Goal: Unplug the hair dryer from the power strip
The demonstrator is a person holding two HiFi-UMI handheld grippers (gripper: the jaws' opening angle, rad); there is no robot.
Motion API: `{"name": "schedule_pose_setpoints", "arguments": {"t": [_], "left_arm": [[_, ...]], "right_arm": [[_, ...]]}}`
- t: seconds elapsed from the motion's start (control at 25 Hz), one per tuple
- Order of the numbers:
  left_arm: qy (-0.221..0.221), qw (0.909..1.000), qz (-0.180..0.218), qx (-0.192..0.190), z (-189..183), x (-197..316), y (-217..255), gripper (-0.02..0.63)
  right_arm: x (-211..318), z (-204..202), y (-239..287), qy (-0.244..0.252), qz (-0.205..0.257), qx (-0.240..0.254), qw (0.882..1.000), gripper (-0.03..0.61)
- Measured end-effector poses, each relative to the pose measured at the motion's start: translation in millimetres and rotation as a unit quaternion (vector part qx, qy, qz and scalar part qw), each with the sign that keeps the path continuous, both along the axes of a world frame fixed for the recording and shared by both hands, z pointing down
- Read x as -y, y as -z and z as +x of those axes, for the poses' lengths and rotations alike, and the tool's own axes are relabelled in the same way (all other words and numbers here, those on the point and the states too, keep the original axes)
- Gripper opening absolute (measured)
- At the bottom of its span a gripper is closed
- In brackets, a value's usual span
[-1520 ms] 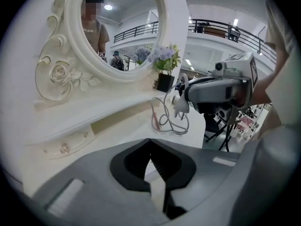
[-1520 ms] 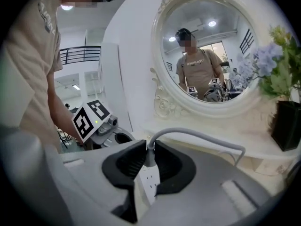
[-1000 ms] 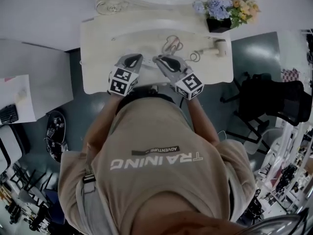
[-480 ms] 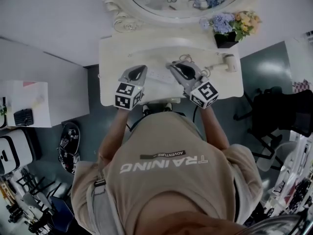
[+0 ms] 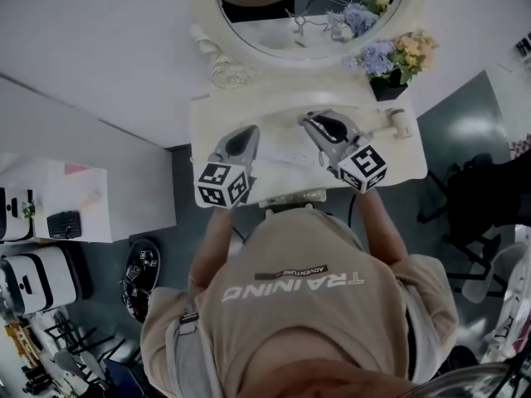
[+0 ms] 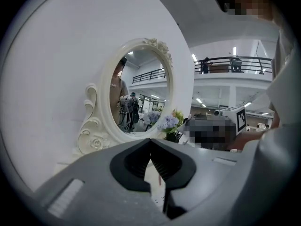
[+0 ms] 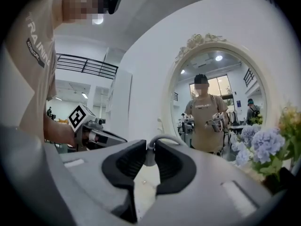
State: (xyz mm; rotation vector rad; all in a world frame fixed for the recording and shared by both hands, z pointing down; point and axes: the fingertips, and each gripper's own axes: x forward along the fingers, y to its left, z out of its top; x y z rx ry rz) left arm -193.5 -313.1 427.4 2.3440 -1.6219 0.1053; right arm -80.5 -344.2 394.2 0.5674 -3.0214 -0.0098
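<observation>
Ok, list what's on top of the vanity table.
White power strip mid-table, hair dryer at the right end, potted flowers and oval mirror at the back. The right gripper, shut on a grey cord, hides the strip's right end.

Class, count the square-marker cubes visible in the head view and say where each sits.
2. One cube sits behind the left gripper at the table's near-left edge; the other cube sits behind the right gripper, which pinches a grey cord, nearer the flowers. None seems hidden.
</observation>
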Motion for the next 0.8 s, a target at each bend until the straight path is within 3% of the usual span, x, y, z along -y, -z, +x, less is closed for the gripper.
{"name": "schedule_pose_setpoints", "arguments": {"t": [0.52, 0.8], "left_arm": [[0.007, 0.9903, 0.130, 0.048, -13, 8, 97, 0.002], [0.010, 0.9889, 0.139, 0.052, -9, 11, 104, 0.002]], "right_arm": [[11, 2, 66, -0.056, 0.050, 0.014, 0.997, 0.064], [15, 9, 70, -0.058, 0.044, 0.033, 0.997, 0.063]]}}
